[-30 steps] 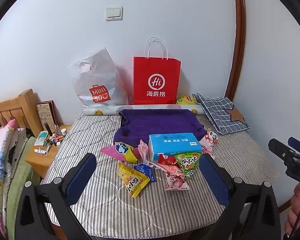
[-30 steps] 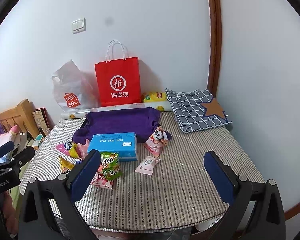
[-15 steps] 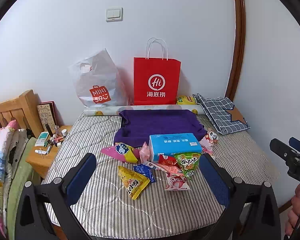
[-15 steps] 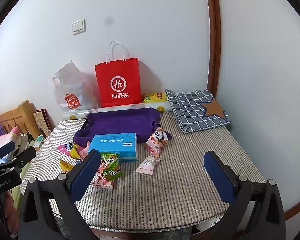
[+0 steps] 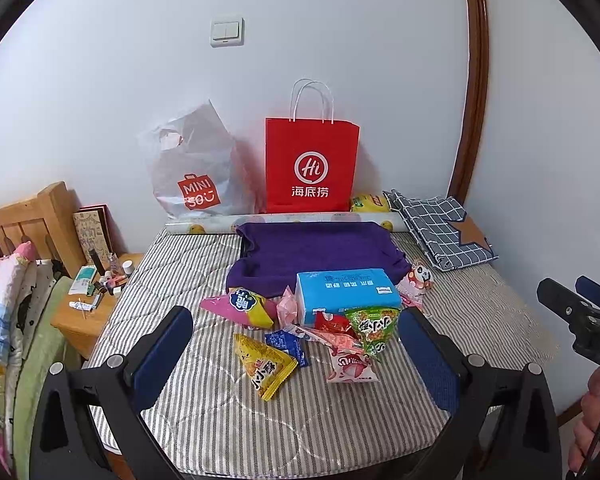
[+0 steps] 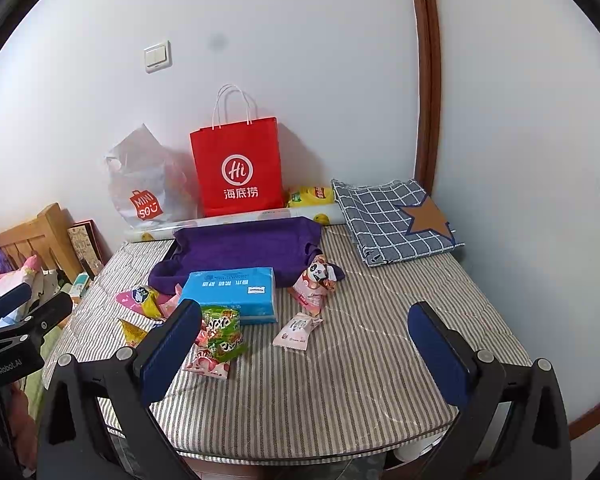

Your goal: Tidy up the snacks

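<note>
A striped table (image 5: 228,420) fills the room's corner. At its 12 o'clock edge a red paper bag (image 5: 311,166) stands against the wall, a purple cloth (image 5: 316,254) before it. At centre lies a blue tissue pack (image 5: 346,294), with snack packets (image 5: 266,364) scattered from its 6 to 9 o'clock. The left gripper (image 5: 296,364) and right gripper (image 6: 304,354) hover near the table's 6 o'clock edge, both spread wide and holding nothing.
</note>
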